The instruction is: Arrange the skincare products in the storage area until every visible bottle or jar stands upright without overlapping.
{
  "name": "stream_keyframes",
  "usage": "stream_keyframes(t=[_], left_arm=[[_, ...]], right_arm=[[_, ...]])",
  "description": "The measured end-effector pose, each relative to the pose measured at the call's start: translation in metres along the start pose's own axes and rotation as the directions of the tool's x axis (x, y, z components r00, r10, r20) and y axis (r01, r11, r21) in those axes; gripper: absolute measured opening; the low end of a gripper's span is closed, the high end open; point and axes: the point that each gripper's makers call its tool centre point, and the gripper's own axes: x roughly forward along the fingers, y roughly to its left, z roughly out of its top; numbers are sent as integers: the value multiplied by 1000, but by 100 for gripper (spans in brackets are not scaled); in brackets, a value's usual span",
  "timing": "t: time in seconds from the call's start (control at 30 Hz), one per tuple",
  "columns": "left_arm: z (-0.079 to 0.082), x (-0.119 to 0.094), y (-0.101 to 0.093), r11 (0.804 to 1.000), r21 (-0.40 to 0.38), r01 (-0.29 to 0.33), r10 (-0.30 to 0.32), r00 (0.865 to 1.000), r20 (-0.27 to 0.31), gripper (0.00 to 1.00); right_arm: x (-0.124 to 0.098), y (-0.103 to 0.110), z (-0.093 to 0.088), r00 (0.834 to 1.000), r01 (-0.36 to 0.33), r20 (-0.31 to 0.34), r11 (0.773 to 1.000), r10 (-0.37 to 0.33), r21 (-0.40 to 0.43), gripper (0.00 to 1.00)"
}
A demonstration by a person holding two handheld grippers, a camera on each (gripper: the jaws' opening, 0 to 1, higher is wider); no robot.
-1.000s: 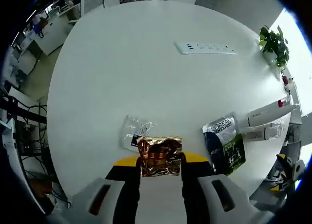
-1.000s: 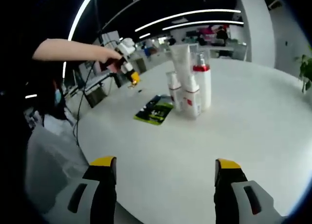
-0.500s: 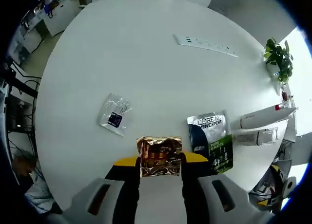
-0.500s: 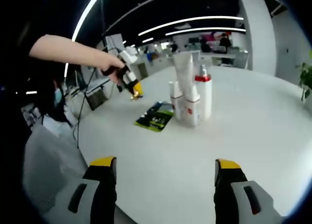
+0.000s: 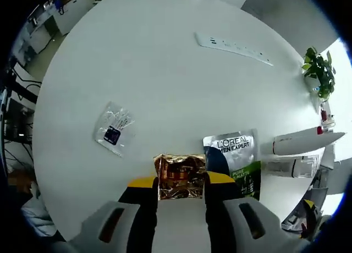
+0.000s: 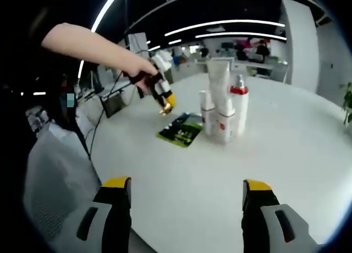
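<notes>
Two left fingers (image 5: 181,188) pinch a gold sachet (image 5: 180,177), lower edge hidden; right fingers (image 6: 187,201) spread.

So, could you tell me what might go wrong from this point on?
The left gripper pinches a thin gold foil sachet above the table; it cannot stand upright and might slip or crumple. Set down carelessly, it may overlap the L'Oreal sachet lying flat beside it. The standing bottles are tightly clustered, so a nudge from either gripper could topple them.
</notes>
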Motion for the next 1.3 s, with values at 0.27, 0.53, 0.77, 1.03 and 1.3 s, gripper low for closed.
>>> stream_keyframes(t=[0.27, 0.53, 0.77, 1.03, 1.3], left_arm=[[3, 7, 3, 1000, -27, -9, 9, 1000, -4, 32], [4, 14, 4, 1000, -18, -18, 18, 1000, -20, 33], [5, 16, 3, 1000, -7, -24, 24, 999, -23, 34], [5, 18, 7, 999, -21, -24, 24, 999, -27, 35], [6, 20, 5, 1000, -28, -13, 13, 1000, -23, 36]], right_arm=[[0, -3, -2, 1000, 7, -1, 1000, -7, 24, 86], [1, -3, -3, 1000, 9, -11, 1000, -8, 29, 87], [0, -6, -4, 1000, 18, -9, 999, -17, 43, 87], [1, -7, -5, 1000, 19, -16, 999, -18, 44, 87], [1, -7, -6, 1000, 20, -18, 999, -19, 49, 87]])
